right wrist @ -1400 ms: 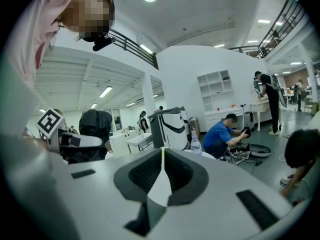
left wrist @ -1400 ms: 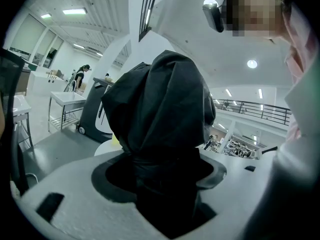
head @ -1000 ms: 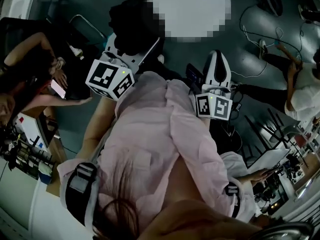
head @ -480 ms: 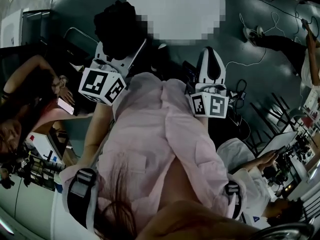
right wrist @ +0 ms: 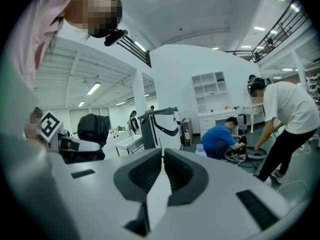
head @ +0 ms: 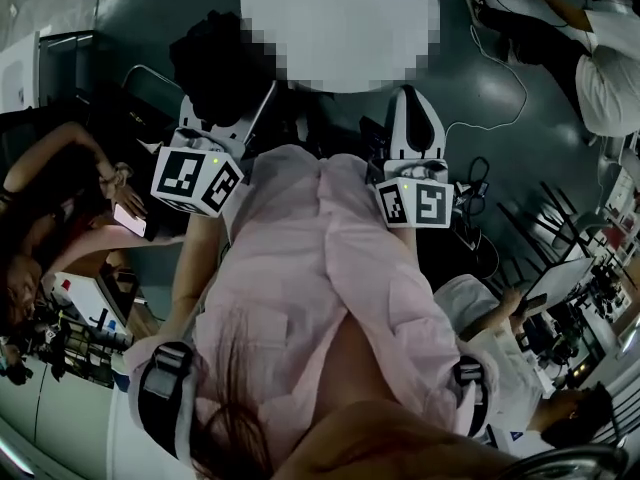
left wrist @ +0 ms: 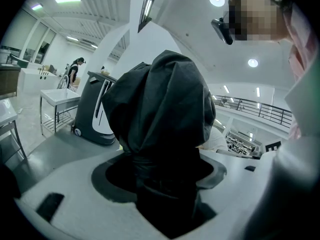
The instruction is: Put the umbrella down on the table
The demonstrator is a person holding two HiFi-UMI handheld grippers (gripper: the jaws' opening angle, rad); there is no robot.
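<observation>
Two grippers are raised in front of a pink shirt (head: pixel 300 268). The left gripper (left wrist: pixel 161 174) clamps the folded black umbrella (left wrist: pixel 160 104). Its jaws press on the narrow, bunched part of the fabric, and the fuller bundle stands upright above them, in the air and resting on nothing. The right gripper (right wrist: pixel 162 171) carries nothing; its two jaws meet with no gap between them. In the right gripper view the umbrella shows to the left, above the left gripper's marker cube (right wrist: pixel 48 125). Farther off, a dark-and-white machine (right wrist: pixel 162 126) stands on the grey floor (right wrist: pixel 300 169). To its right a person in blue (right wrist: pixel 222 136) crouches by some cables, and a person in a white shirt (right wrist: pixel 285 109) bends over.
</observation>
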